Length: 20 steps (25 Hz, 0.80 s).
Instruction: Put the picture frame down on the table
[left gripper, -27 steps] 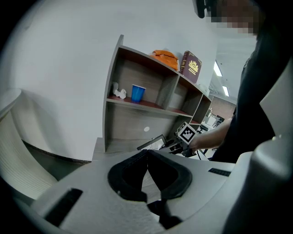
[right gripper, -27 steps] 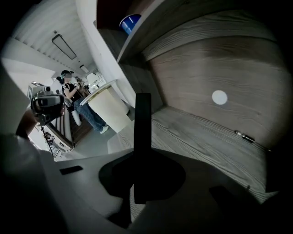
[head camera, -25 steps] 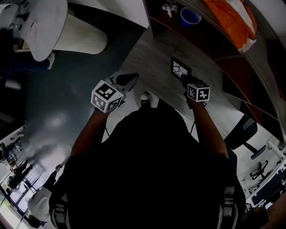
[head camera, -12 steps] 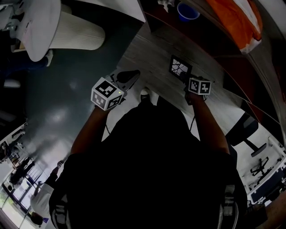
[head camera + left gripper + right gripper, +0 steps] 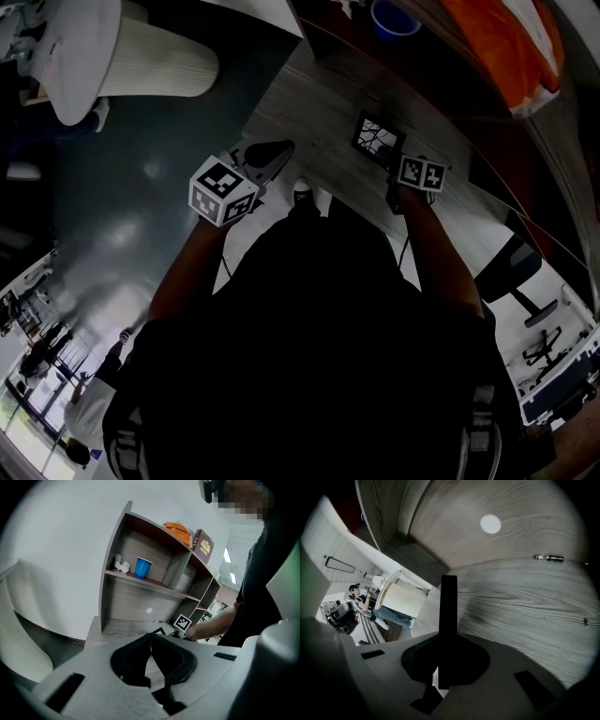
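The right gripper (image 5: 388, 161) has sunk toward the tabletop (image 5: 319, 103) over the last second and its wrist has rolled, so the marker cube shows a different face than it did a moment ago; the picture frame (image 5: 377, 139) has gone down with it and now sits low over the wood grain, near the tabletop's middle and tilted rather than flat. That gripper is clamped on the frame; seen along its jaws, the frame is a dark bar on edge, pinched between the pads. Whether the frame's lower edge already touches the wood I cannot tell, though a soft shadow lies on the grain just beside it. The left gripper (image 5: 272, 155) has hardly shifted; it hangs off the near edge of the tabletop with its jaws together and nothing between them. To my eye the lowering is well under way and the set-down is close; what remains is to bring the frame to rest and let go, with care that it does not tip as the pads release.
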Tool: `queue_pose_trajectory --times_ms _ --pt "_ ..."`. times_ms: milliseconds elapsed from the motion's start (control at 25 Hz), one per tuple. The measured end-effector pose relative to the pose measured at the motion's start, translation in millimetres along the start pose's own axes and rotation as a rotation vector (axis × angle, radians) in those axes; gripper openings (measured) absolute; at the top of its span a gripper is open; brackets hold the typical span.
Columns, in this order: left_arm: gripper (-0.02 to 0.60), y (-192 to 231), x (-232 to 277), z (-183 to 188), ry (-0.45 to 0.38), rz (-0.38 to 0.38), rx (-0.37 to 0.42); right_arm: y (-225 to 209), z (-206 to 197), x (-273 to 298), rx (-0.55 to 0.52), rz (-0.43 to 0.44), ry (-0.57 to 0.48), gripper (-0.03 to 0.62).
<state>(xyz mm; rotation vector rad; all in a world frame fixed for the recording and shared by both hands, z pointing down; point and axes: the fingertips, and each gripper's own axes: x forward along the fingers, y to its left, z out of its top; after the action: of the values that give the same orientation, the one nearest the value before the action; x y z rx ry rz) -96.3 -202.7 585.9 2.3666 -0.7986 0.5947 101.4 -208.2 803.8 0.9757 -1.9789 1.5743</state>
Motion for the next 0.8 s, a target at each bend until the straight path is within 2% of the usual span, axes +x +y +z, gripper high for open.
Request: queue_pose_trajectory --times_ms 400,600,800 --pt "0.017 -4.5 13.6 0.0 0.014 -0.012 -0.006 -16.6 -0.9 7.8 0.117 0.042 0.004 0.031" --pt "0.017 -7.5 15.8 1.3 0.015 -0.013 0.003 -27.9 -3.1 10.3 0.224 0.066 0.005 0.038" --pt "0.017 -12.2 16.6 1.4 0.016 -0.015 0.005 -29.9 -4.5 10.6 0.236 0.072 0.004 0.040"
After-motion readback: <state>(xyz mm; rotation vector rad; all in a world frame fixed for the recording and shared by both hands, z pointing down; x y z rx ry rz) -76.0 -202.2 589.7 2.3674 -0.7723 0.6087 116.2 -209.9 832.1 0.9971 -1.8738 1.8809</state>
